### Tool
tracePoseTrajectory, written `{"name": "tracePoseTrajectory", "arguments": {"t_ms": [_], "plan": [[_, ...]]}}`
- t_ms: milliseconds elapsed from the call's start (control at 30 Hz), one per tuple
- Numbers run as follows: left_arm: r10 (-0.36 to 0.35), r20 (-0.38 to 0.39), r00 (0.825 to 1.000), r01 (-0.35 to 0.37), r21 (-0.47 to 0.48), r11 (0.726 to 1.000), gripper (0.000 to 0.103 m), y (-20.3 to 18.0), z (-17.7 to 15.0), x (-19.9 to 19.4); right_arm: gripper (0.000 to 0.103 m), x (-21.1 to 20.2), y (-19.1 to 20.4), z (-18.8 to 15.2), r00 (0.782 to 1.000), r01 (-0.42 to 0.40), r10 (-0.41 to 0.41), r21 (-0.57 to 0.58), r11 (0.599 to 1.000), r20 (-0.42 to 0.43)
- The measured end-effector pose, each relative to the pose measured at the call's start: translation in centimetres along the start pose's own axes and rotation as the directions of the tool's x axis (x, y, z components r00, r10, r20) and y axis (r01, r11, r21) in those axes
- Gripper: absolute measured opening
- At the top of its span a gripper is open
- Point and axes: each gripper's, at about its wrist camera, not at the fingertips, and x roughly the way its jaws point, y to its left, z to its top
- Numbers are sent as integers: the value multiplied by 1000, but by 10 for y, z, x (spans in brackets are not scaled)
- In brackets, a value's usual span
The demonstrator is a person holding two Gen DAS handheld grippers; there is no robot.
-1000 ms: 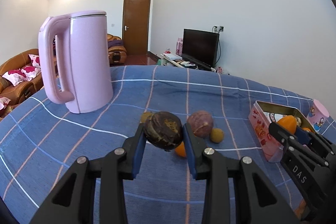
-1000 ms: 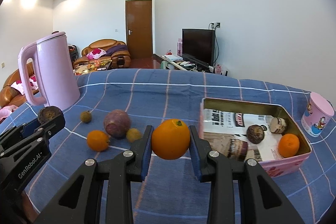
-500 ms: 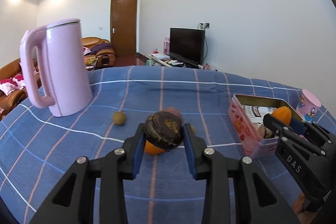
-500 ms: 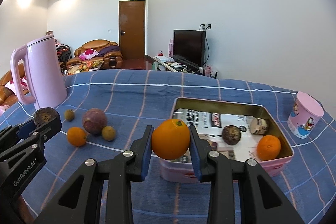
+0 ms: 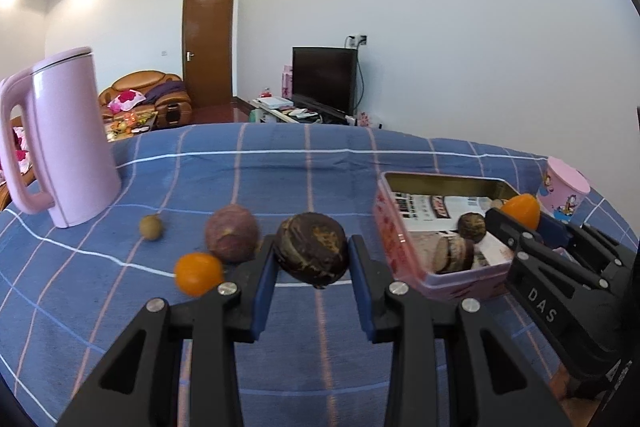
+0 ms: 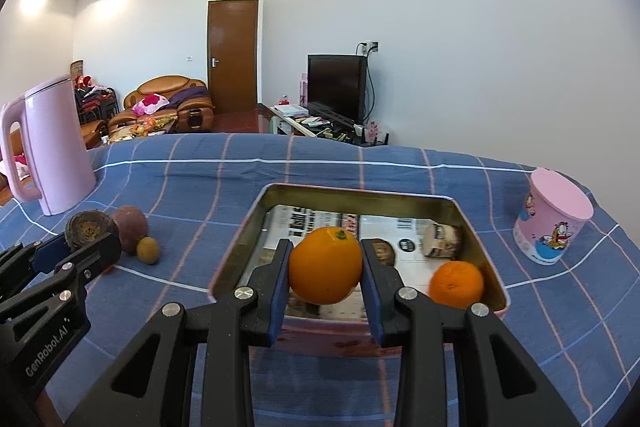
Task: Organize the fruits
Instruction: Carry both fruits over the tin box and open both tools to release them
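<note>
My left gripper point(image 5: 311, 267) is shut on a dark brown fruit point(image 5: 312, 249), held above the blue checked cloth, left of the pink tin point(image 5: 396, 227). My right gripper point(image 6: 325, 273) is shut on an orange point(image 6: 325, 265), held over the near edge of the tin point(image 6: 360, 193). In the tin lie a small orange point(image 6: 456, 285) and brown fruits point(image 6: 442, 241). On the cloth lie a purple fruit point(image 5: 231, 233), a small orange fruit point(image 5: 198, 273) and a small tan fruit point(image 5: 151, 227).
A tall pink kettle point(image 5: 64, 139) stands at the left of the table. A pink cartoon cup point(image 6: 554, 215) stands right of the tin. The table's far edge drops off toward a room with sofa and TV.
Both grippers have moved right toward the tin with their fruits. The orange now hangs over the tin's near edge; the dark fruit is closer to the tin's left side.
</note>
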Motion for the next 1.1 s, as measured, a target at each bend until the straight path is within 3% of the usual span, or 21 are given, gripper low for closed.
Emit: {"name": "tracePoseTrajectory", "arguments": {"t_ms": [700,1100], "plan": [[-71,-7,997,71,56,996,37,-69,7,17,35,5,-56,1,998,59,-59,7,998,-5],[-78,-40,996,80,64,995,37,-101,15,37,35,19,-89,4,996,89,-87,43,995,-34]]}}
